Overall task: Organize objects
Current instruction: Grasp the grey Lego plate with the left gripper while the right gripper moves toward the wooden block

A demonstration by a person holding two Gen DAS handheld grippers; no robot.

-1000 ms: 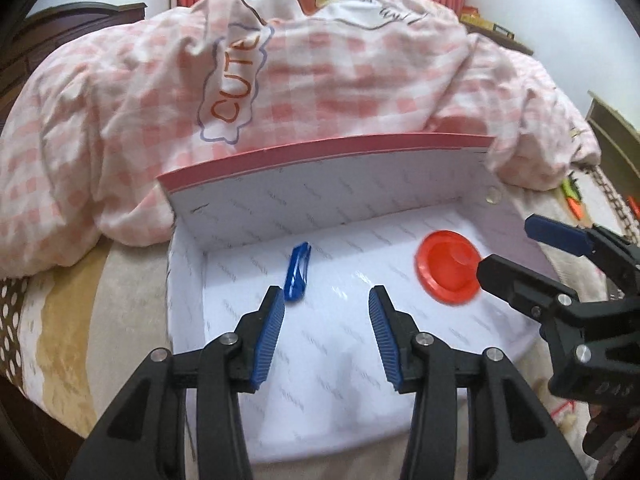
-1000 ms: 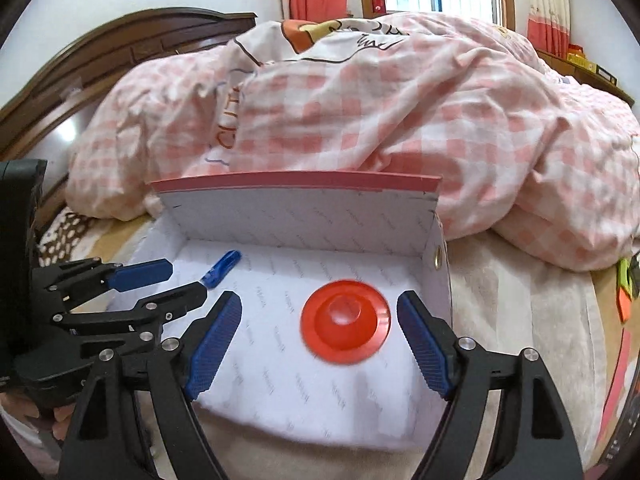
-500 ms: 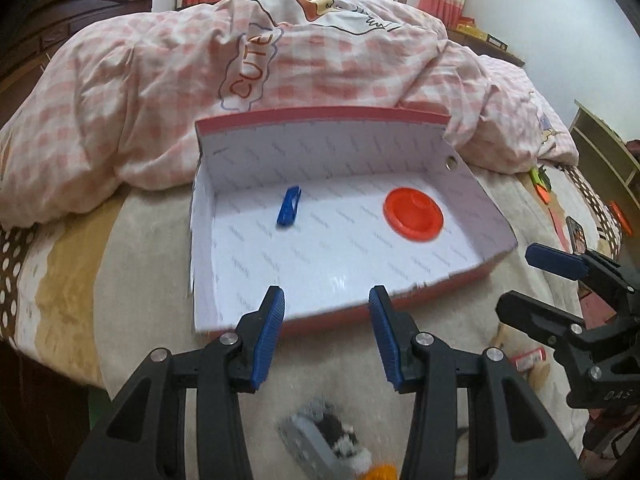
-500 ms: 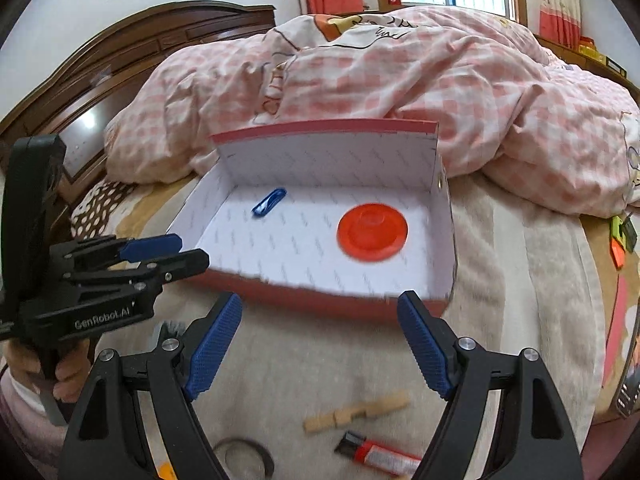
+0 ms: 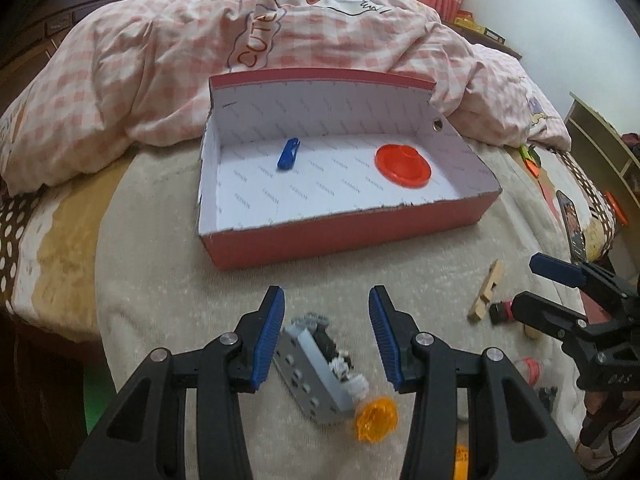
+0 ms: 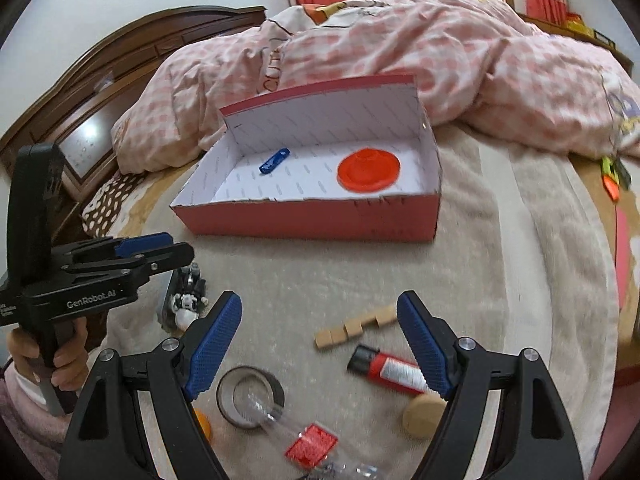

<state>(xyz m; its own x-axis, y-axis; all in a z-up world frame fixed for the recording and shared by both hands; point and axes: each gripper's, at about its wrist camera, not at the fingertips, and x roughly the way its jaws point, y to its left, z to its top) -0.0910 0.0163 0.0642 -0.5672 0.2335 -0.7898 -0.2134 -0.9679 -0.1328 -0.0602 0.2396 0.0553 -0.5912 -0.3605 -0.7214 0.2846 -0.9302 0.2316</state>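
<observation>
A red cardboard box (image 5: 344,236) with a white lining lies open on the bed, holding a blue clip (image 5: 289,154) and a red disc (image 5: 403,166). My left gripper (image 5: 326,300) is open, short of the box. A grey toy piece (image 5: 308,376) and an orange part (image 5: 378,420) lie on the blanket under it. My right gripper (image 6: 319,300) is open wide above a wooden block strip (image 6: 354,326), a red tube (image 6: 392,370) and a tape roll (image 6: 250,396). Nothing is held by either one.
A pink checked quilt (image 5: 280,52) is heaped behind the box. A dark wooden headboard (image 6: 120,68) stands at the left. A round cork piece (image 6: 424,414), a red square (image 6: 312,446) and a clear bottle lie nearest me. A phone (image 5: 572,228) rests near the bed's right edge.
Both grippers have drawn back from over the box to the near part of the bed, so loose items now show under them. The clip and disc stay in the box.
</observation>
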